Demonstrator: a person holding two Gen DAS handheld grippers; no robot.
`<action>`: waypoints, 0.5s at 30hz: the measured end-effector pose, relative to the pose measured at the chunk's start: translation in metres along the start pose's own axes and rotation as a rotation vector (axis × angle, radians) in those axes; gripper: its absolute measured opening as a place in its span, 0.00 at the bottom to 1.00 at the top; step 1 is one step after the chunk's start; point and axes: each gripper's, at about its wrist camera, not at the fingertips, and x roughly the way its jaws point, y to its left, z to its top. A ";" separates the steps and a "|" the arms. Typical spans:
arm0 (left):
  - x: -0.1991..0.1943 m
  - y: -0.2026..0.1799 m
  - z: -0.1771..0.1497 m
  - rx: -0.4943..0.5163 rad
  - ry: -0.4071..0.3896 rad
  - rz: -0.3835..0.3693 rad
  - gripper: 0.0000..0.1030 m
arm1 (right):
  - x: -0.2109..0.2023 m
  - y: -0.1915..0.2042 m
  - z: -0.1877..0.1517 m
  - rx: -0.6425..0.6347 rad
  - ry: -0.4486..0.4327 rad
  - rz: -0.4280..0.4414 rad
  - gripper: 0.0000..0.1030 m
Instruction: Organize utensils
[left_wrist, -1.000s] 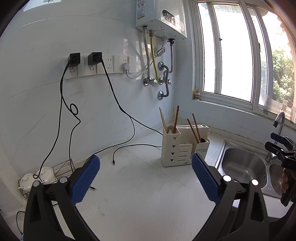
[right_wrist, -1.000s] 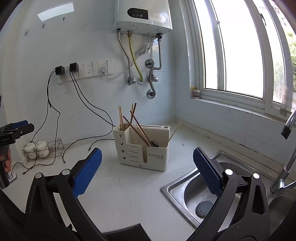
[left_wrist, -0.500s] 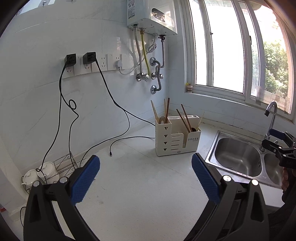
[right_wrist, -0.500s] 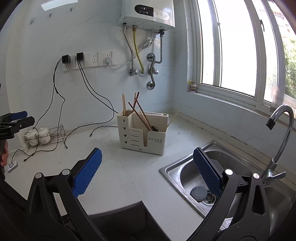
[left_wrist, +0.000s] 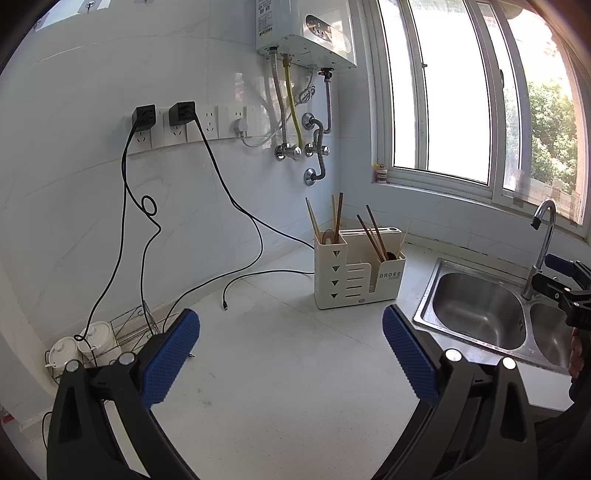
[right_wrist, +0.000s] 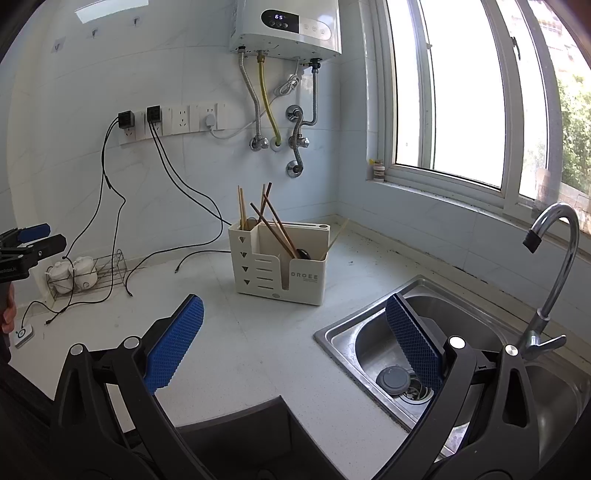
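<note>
Both my tongs, left gripper (left_wrist: 290, 356) and right gripper (right_wrist: 293, 343), gape wide and empty. Ahead of both, the utensil holder (left_wrist: 356, 278) keeps its chopsticks (right_wrist: 275, 229) upright, so I judge I'm lined up to reach.

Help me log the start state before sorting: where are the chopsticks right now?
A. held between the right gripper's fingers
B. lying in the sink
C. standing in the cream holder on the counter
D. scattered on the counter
C: the chopsticks stand tilted in the cream holder on the counter, and both the left gripper and right gripper are open and empty.
</note>
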 end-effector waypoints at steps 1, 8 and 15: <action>0.000 0.000 0.000 -0.005 0.001 -0.007 0.95 | 0.000 0.000 0.000 0.003 -0.001 0.000 0.92; 0.000 -0.003 0.000 -0.001 -0.004 -0.016 0.95 | -0.002 -0.001 0.001 0.003 -0.003 -0.006 0.92; -0.002 -0.003 -0.001 -0.005 -0.007 -0.012 0.95 | -0.003 -0.002 0.001 0.001 -0.004 -0.008 0.92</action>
